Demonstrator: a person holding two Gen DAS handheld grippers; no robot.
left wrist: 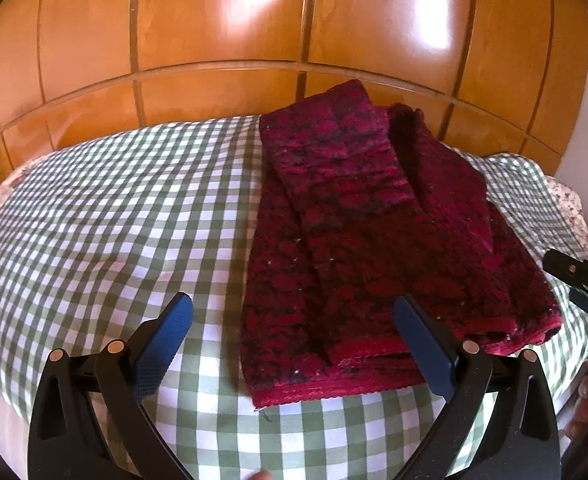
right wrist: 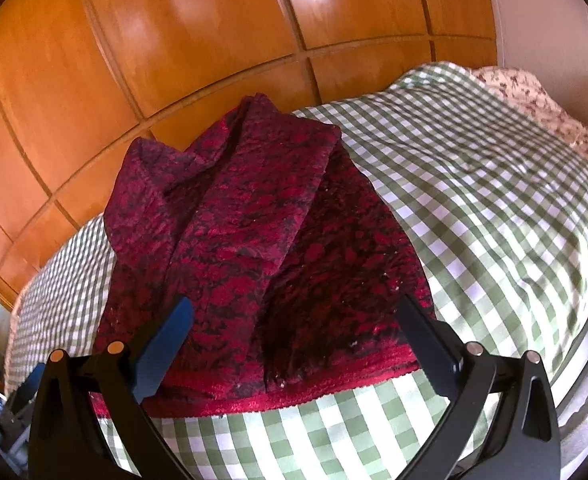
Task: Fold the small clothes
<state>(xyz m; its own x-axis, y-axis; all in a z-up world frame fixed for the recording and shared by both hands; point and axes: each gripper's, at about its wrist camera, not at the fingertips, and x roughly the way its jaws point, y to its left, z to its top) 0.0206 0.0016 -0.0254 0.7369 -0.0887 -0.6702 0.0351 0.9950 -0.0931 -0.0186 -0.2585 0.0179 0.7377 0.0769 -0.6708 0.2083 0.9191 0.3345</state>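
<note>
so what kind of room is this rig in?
Most likely a bedroom. The red patterned garment lies on a bed with a green-and-white checked cover, a floral sheet shows at its edge, and a panelled wooden wardrobe stands right behind.

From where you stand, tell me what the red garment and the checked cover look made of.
Red garment: looks like plush knit or chenille, going by the fuzzy nap, slight sheen and ribbed hem.
Checked cover: looks like thin woven cotton or a blend; smooth, matte, softly wrinkled green-and-white gingham.

Green-and-white checked bedcover [left wrist: 114, 200], floral sheet [right wrist: 534, 100] beneath, glossy wooden wardrobe [left wrist: 222, 20] behind.
</note>
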